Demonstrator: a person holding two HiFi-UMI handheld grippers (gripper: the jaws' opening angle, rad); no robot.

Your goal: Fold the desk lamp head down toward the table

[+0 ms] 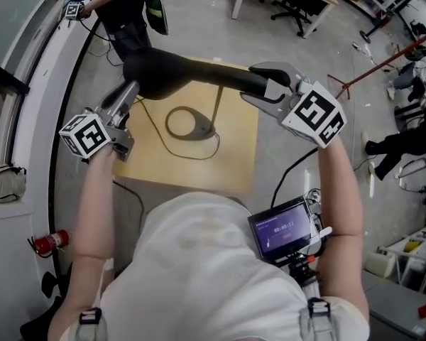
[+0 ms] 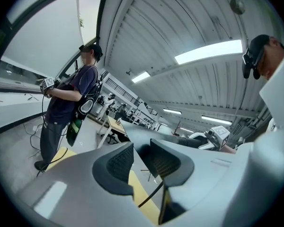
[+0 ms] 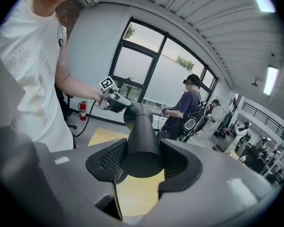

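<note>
Lamp head (image 1: 199, 73), black, long tube, lying roughly level above wooden desk (image 1: 234, 162), spanning between both tools. Right tool (image 1: 270, 94) clamped on narrow end of tube; in right gripper view jaws of right tool (image 3: 142, 162) partly open, pads pressed on both sides of round black tube (image 3: 142, 131). Left tool (image 1: 124, 98) at wide bulbous end of lamp head; in left gripper view jaws of left tool (image 2: 142, 160) nearly together, thin edge of lamp head (image 2: 146, 135) pinched in narrow gap. Same left tool (image 3: 114, 101) seen at far end of tube from right gripper view. Lamp base (image 1: 188, 124), dark ring, flat on desk below head, thin stem (image 1: 216, 105) rising from it. Cable (image 1: 156, 130) trailing across desk. Another person (image 1: 124, 6) standing beyond desk.
</note>
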